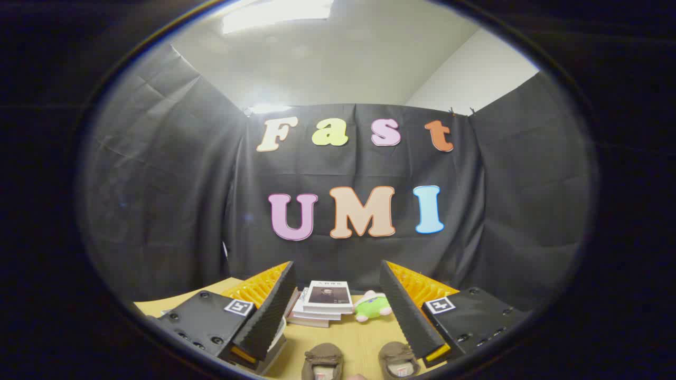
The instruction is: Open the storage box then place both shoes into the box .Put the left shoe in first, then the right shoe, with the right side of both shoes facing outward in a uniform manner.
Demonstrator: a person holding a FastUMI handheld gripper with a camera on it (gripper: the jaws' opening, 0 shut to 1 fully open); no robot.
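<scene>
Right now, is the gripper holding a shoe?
No, the gripper is open and both shoes lie on the table between its fingers, untouched.

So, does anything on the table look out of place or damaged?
Nothing looks damaged or spilled. Two brown shoes sit side by side between the open tool's fingers. Beyond them lie stacked books and a green plush toy, unrelated to shoe storage.

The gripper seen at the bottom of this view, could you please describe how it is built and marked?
The gripper has two long wedge-shaped fingers with ribbed, sawtooth-textured inner faces and ridged outer sides. Each finger sits on a flat dark block with round screw heads. Each block carries a small square black-and-white marker tag. The fingers stand apart, open, closed on nothing.
</scene>
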